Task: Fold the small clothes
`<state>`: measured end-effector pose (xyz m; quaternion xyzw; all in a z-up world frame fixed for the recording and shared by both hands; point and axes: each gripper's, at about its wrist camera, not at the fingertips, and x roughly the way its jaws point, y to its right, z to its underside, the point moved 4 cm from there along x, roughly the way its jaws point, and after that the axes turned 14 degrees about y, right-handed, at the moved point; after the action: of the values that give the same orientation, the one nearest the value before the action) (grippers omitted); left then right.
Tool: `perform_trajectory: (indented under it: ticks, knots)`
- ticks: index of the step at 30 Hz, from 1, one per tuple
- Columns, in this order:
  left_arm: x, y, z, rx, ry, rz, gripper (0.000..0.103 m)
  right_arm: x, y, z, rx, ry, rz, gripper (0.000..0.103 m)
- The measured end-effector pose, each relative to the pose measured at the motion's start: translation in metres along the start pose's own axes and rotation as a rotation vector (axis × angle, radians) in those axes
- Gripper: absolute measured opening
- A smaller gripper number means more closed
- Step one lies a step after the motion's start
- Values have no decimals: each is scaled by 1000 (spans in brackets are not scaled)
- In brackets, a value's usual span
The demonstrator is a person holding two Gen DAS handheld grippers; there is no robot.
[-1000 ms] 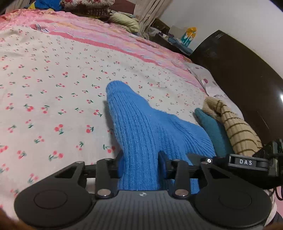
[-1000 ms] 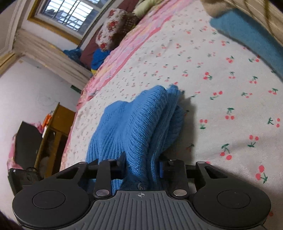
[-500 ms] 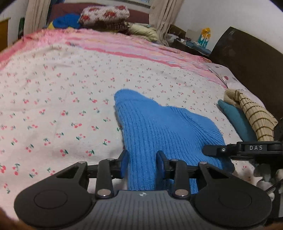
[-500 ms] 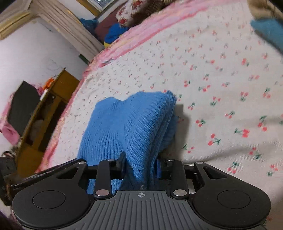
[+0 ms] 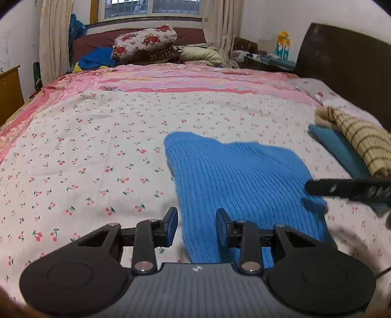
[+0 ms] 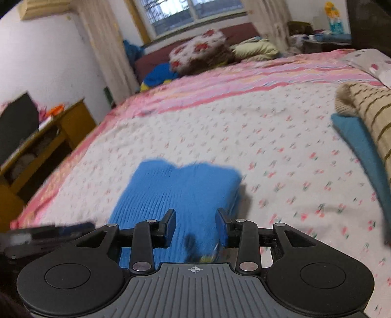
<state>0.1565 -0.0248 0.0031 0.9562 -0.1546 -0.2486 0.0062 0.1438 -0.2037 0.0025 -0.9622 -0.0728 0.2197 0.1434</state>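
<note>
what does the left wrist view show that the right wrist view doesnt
Only the left wrist view shows the whole far wall: both curtains and the dark headboard.

Only the right wrist view shows the wooden cabinet beside the bed and the folded edge of the blue knit garment.

Both show that garment on the cherry-print sheet, the teal cloth under the striped knit, and each other's hand-held gripper at the frame edge.

Home bedroom: cherry-print bed (image 5: 97, 137), pillows (image 5: 144, 44), curtained window (image 5: 151, 9).
</note>
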Motion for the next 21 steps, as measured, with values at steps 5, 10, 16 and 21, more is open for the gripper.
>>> perform_trajectory:
  ticks: [5, 10, 16, 21]
  knots:
    - [2, 7, 8, 13, -38, -11, 40, 21, 1, 27, -110, -97, 106, 34]
    - [-5, 7, 12, 6, -59, -11, 40, 4, -5, 21, -88, -55, 111, 34]
    - [-14, 11, 18, 4, -72, -17, 40, -22, -20, 23, -114, 9, 118, 34]
    - [-20, 15, 21, 7, -80, -24, 40, -17, -21, 35, -153, -58, 151, 34]
